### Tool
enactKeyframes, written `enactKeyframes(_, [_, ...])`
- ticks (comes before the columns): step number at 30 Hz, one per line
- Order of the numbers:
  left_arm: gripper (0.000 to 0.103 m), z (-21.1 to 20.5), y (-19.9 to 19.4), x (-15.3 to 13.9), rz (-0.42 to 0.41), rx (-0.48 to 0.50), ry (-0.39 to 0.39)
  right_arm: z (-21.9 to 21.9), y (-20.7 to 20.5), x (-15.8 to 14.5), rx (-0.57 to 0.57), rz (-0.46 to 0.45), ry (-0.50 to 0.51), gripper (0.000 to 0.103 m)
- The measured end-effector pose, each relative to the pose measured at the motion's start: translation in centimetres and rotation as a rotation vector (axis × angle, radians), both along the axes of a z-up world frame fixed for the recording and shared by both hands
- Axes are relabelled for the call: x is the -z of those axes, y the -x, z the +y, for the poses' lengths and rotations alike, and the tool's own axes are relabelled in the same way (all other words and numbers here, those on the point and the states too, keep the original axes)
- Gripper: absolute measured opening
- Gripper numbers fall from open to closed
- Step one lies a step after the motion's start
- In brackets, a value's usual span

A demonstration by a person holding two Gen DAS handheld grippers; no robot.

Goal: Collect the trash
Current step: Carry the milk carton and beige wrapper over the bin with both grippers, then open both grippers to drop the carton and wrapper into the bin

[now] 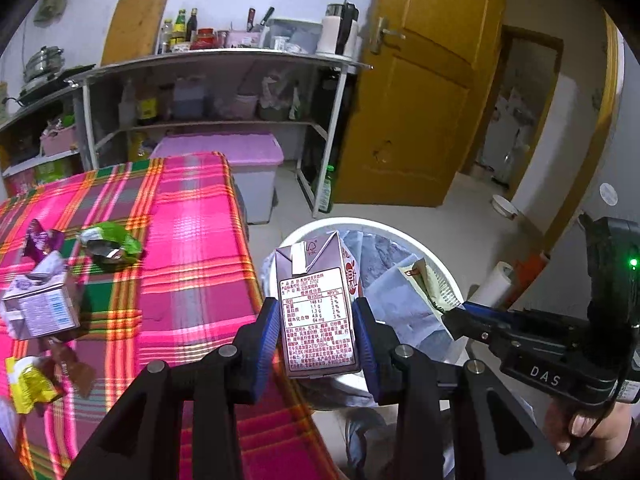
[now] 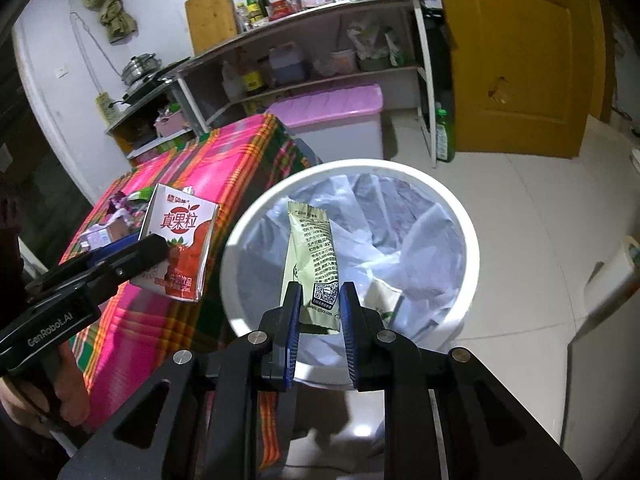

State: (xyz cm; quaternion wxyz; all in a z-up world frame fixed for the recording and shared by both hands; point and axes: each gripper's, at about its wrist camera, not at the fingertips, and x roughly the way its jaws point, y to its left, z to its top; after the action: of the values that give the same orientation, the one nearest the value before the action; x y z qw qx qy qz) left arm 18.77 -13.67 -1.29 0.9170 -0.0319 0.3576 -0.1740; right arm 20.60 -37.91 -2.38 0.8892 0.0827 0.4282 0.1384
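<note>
My left gripper [image 1: 316,332] clamps milk carton [image 1: 316,304], right gripper [image 2: 320,316] pinches green sachet [image 2: 316,268]; I'd centre both over bin [image 2: 460,216] w/ liner, then let go.

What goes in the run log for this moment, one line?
left gripper: shut on purple drink carton | right gripper: shut on pale green sachet | both above white bin

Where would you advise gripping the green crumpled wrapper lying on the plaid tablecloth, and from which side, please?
Judging from the left wrist view, grip the green wrapper across its raised, crumpled middle, coming down from above. It lies low on the tablecloth, so a side approach would probably scrape the cloth, while the puffed folds give the pads something to pinch. It has free cloth on its right.
</note>
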Motion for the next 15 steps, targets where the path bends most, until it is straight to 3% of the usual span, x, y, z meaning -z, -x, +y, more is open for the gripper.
enactKeyframes(12, [0.038, -2.6, -3.3, 2.6, 0.075, 0.045, -0.006, -1.5, -1.8, 2.4, 0.032, 0.074, 0.002, 0.021])
enactKeyframes(15, [0.038, -2.8, -3.6, 2.9, 0.088, 0.047, -0.011, -1.8, -1.8, 2.4, 0.034, 0.075, 0.001, 0.028])
